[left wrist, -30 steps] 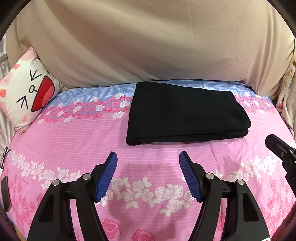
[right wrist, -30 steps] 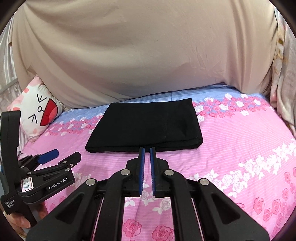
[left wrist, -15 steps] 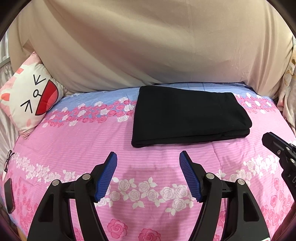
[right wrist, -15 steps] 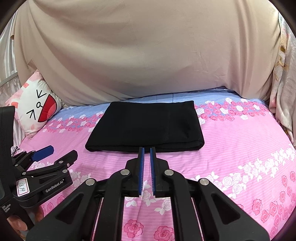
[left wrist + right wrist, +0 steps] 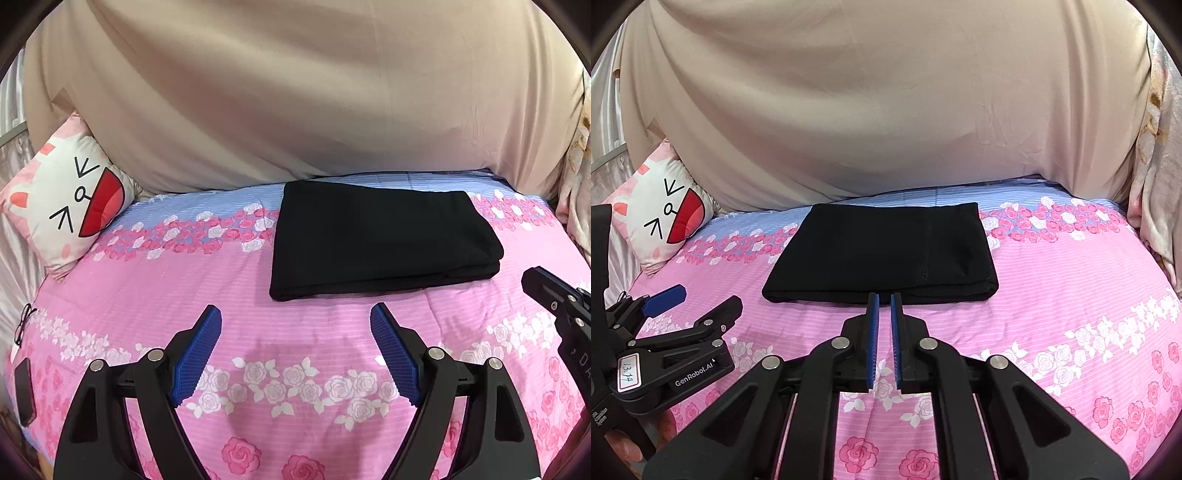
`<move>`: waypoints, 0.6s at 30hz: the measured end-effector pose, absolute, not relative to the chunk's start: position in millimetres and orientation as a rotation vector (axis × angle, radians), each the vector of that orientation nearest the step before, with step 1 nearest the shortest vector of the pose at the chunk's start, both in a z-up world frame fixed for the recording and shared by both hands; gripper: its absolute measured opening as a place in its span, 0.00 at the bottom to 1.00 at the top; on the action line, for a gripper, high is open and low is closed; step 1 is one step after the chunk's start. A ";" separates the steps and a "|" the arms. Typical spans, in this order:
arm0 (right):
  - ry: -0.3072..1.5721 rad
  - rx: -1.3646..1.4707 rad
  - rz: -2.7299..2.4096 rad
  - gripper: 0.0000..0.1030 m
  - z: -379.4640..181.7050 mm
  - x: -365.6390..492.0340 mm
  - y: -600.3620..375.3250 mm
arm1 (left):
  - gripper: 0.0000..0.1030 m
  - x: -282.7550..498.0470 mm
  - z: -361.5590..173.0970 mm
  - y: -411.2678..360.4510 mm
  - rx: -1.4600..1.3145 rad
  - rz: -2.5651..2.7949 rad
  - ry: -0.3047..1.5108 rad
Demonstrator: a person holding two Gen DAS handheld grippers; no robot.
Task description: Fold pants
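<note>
The folded black fabric pants (image 5: 380,240) lie at frame centre on the pink rose-printed bedsheet (image 5: 147,295). The left gripper (image 5: 296,325) is spread wide and empty; the right gripper (image 5: 884,301) seems nearly closed, holding nothing.

Hidden / cut off, FYI:
Your right gripper (image 5: 532,282) is cropped at the left-wrist view's edge; only one finger shows. Small dark obj (image 5: 23,391) on bedspread (image 5: 147,302): can't ID.

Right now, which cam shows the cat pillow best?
Left wrist: the cat pillow shows its whole face, unobstructed. In the right wrist view the pillow sits further toward the edge, its lower corner partly behind the left tool.
</note>
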State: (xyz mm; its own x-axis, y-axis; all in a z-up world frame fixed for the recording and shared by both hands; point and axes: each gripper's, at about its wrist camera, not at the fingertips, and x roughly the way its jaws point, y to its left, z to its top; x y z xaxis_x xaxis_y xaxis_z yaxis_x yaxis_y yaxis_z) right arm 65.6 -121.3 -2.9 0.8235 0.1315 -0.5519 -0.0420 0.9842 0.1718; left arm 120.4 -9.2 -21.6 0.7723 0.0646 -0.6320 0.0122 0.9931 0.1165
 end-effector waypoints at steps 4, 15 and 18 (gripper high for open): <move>0.600 0.152 0.095 0.06 -2.8 66.5 -122.3 | 0.78 120.2 -21.7 -9.6 0.118 0.025 0.689; 0.599 0.141 0.088 0.06 -2.5 66.3 -120.0 | 0.78 119.7 -22.4 -7.3 0.111 0.020 0.694; 0.597 0.140 0.087 0.06 -2.1 65.6 -119.5 | 0.79 120.1 -22.4 -4.7 0.100 -0.001 0.700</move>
